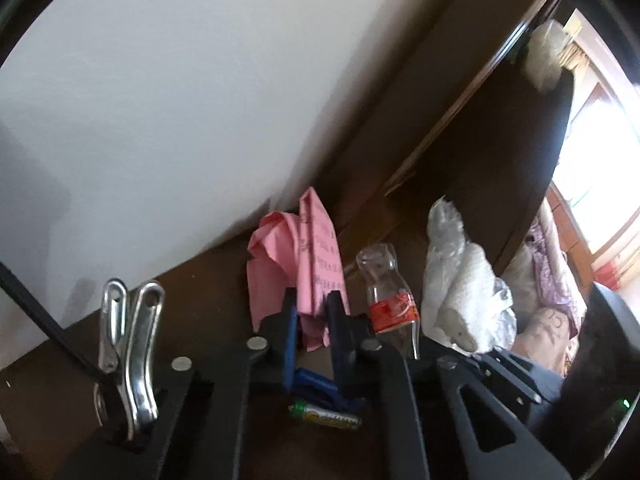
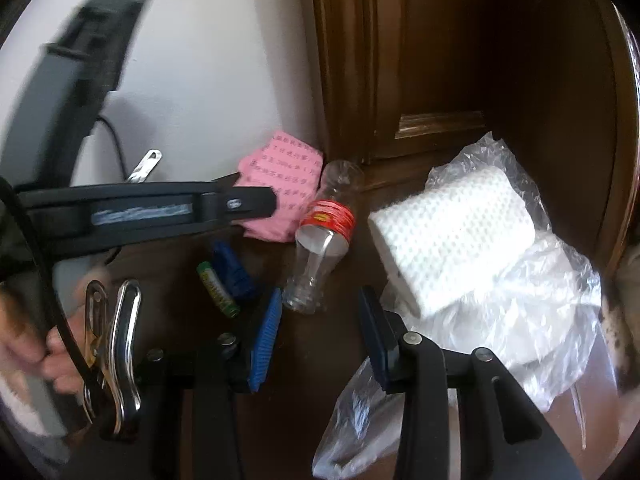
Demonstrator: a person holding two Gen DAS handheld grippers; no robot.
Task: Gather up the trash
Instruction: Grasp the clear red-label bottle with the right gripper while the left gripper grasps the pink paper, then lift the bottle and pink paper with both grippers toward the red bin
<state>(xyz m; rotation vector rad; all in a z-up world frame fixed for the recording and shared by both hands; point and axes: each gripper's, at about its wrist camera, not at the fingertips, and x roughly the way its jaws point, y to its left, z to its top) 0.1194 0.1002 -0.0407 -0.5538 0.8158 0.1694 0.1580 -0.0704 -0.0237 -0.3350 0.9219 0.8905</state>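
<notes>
1. Pink paper (image 1: 298,256), crumpled, printed with dark characters: lies on the dark wooden surface (image 1: 52,392) in the corner where the white wall (image 1: 160,100) meets the brown cabinet (image 2: 440,60). Its lower edge sits between the pads of the left gripper (image 1: 313,312), whose jaws are drawn narrow and pinch it.
2. Clear plastic bottle (image 2: 320,240) with red label: capless, lying on its side just right of the pink paper, base toward the right gripper (image 2: 320,332).
3. Right gripper: jaws part-way apart, nothing pressed between the pads; the bottle's base lies just ahead of the gap.
4. Green battery (image 2: 218,290): lying left of the bottle, touching a blue plastic piece (image 2: 232,272).
5. White paper-towel roll (image 2: 452,236) in a crinkled clear plastic bag (image 2: 560,280): right of the bottle, against the cabinet; loose clear film also lies under the right gripper's right finger.
6. Left gripper's arm, seen in the right wrist view, spans across the left side, reaching to the pink paper.
7. Metal clip (image 1: 132,360): mounted on the left gripper body; a like clip shows on the right one.
8. Person's hand (image 2: 48,352): at the left edge, blurred.
</notes>
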